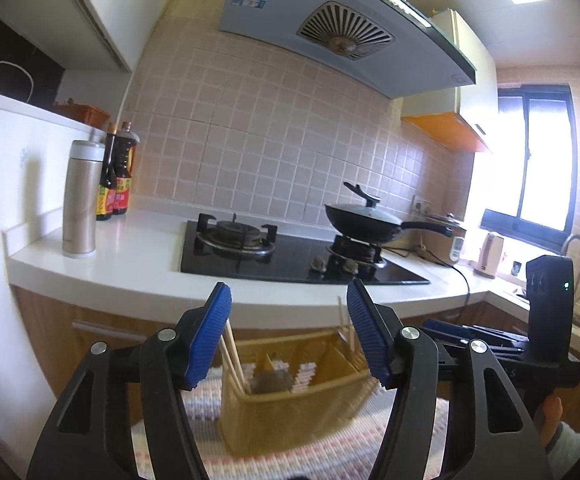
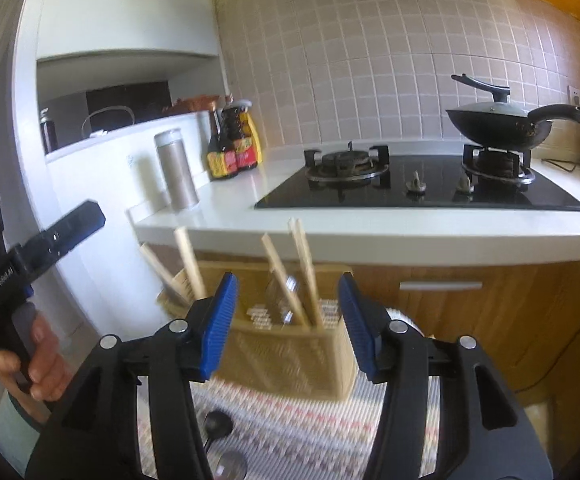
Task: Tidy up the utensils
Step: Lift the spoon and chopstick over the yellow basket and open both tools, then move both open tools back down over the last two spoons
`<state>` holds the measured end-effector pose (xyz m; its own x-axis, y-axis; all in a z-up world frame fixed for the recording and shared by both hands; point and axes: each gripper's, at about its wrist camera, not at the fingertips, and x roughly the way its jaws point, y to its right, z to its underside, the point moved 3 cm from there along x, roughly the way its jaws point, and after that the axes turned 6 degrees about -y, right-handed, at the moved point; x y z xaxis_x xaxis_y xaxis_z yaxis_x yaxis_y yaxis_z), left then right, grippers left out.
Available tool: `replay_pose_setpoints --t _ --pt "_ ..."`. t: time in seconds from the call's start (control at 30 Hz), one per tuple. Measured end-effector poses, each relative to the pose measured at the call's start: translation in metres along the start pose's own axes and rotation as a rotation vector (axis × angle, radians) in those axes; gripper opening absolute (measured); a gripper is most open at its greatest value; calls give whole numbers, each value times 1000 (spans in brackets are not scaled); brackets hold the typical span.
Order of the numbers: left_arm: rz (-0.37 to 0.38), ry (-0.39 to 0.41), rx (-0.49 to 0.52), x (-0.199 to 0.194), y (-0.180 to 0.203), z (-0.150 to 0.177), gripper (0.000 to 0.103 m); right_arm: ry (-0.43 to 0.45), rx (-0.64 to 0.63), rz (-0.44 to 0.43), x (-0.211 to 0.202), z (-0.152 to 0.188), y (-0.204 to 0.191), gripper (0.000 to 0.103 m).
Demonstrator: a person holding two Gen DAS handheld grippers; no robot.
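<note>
Right wrist view shows the right gripper [image 2: 286, 320] released and empty, with a dark spoon [image 2: 216, 426] lying loose on the woven mat [image 2: 290, 432] beneath it; beyond stands the wicker utensil basket [image 2: 290, 352] with chopsticks [image 2: 306, 272] leaning in its compartments. The left gripper [image 1: 290, 332] is likewise spread and holds nothing. Risk: a careless reach among the tilted chopsticks could knock them out or tip the light basket, which stands well short of the counter [image 2: 370, 228].

Tan woven basket [image 2: 290, 352]; pale chopsticks [image 2: 304, 268]; striped mat [image 2: 310, 428].
</note>
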<state>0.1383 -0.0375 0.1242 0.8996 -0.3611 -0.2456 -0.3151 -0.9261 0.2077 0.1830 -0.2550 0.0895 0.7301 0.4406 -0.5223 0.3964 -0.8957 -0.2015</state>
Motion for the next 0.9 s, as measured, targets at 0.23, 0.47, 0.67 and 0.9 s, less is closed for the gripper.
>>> replay_pose_setpoints --t 0.23,0.47,0.67,0.9 --pt "-3 -110 11 -25 12 21 60 -185 73 15 -13 43 -16 49" --pt "-16 -431 13 9 10 77 58 -435 137 7 14 100 -27 46" --pt "12 -652 -85 38 -9 125 53 -559 179 -3 36 139 -36 38" --pt "15 -807 -131 66 -13 173 46 -581 149 58 47 168 -52 32"
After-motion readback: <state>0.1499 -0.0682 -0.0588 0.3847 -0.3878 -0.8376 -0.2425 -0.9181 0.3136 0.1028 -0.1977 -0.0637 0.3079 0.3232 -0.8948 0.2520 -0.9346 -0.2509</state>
